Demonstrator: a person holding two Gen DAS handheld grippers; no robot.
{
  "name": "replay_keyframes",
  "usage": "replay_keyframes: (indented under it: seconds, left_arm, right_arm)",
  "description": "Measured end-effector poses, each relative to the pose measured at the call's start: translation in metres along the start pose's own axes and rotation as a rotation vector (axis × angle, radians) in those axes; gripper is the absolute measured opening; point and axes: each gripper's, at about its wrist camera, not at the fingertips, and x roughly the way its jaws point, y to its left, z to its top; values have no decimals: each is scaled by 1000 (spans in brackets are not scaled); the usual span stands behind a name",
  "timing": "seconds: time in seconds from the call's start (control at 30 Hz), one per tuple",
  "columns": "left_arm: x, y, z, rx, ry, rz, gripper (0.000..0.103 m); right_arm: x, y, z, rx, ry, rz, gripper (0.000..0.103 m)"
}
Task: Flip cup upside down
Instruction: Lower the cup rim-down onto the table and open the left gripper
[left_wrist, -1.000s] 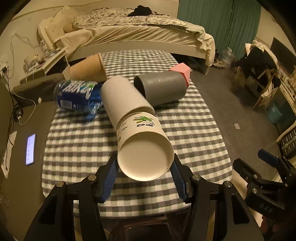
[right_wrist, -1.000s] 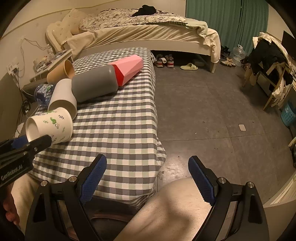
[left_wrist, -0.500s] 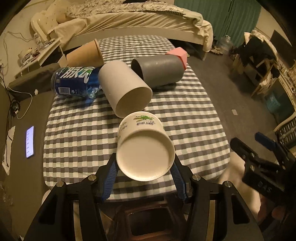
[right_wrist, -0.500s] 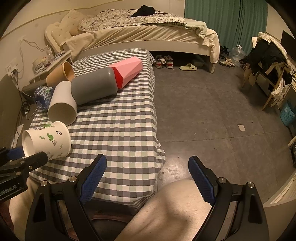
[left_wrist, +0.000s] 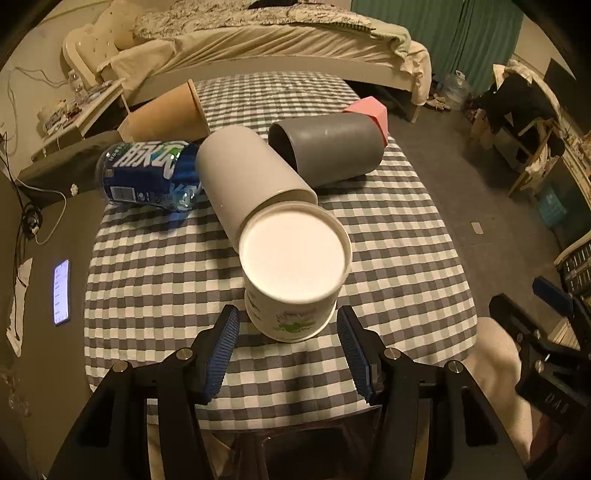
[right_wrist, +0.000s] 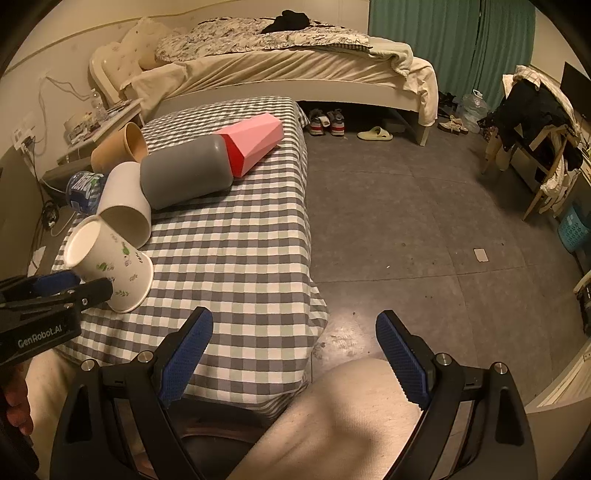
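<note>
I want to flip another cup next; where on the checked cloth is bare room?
Free: the cloth right of the printed cup, up to the floor-side edge, and the far end beyond the pink cup. Crowded: the far-left cluster around the white cup, grey cup and bottle.

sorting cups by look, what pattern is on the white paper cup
Small green leaf prints on the paper cup, clearest in the right wrist view.

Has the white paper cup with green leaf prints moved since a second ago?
Yes. The white paper cup with green leaf prints has come down from mid-air beside the plain white cup onto the checked tablecloth, mouth down, left gripper released.
</note>
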Motion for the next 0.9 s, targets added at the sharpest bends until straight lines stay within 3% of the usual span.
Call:
replay_keyframes:
  seconds: [0.2, 0.4, 0.47, 0.53, 0.6, 0.9]
  left_arm:
    - [-26, 4, -6, 4, -79, -14, 57]
    - [-68, 18, -2, -32, -234, 6, 58]
    - [-78, 24, -1, -51, -273, 14, 63]
    - [-88, 30, -2, -76, -316, 24, 75]
    - [-95, 36, -5, -92, -355, 34, 77]
    - [-101, 60, -25, -143, -388, 87, 97]
  right_arm:
    - [-11, 5, 9, -8, -37, 17, 90]
    - [-33, 19, 21, -30, -98, 42, 90]
    - [-42, 24, 24, -41, -120, 48, 90]
    - [-50, 31, 25, -52, -143, 57, 90]
    - [-56, 36, 25, -63, -159, 64, 90]
    - [-73, 57, 14, -86, -225, 72, 103]
